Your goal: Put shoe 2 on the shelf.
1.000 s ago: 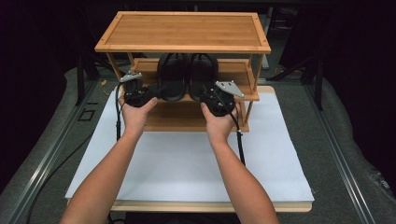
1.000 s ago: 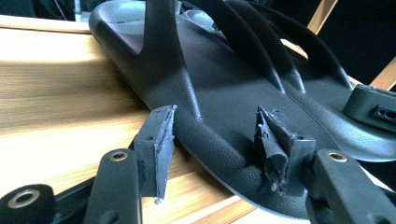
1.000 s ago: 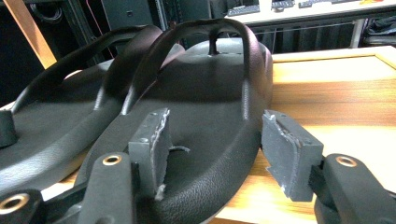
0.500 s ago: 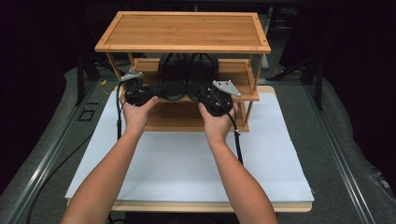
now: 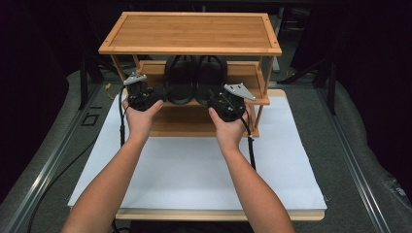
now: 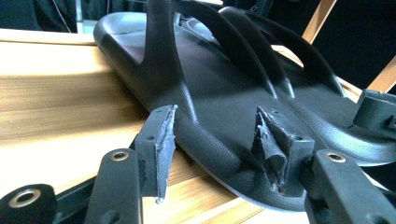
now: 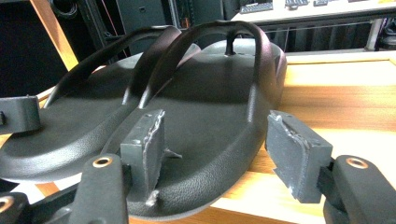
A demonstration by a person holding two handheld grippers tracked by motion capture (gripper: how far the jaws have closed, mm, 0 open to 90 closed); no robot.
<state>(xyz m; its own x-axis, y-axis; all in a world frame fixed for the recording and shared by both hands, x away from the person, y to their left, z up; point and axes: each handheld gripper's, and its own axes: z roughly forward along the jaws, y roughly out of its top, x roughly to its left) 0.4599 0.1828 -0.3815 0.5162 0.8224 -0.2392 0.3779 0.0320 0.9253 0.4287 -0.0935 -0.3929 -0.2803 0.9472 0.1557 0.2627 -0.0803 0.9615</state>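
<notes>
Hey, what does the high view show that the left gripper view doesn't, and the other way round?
High view: the whole wooden rack with its top shelf, the white sheet under it, and the person's forearms coming in from below.
Left gripper view: the left claw close up, its worn pads standing open at a sandal's heel edge, not pressing it.
Shared: the black sandals lying side by side on the rack's middle shelf.

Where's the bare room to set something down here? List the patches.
Top shelf of the rack: bare across. White sheet in front of the rack: bare either side of the forearms. Middle shelf: narrow strips left and right of the two black sandals; its front is crowded by the left gripper and right gripper.
</notes>
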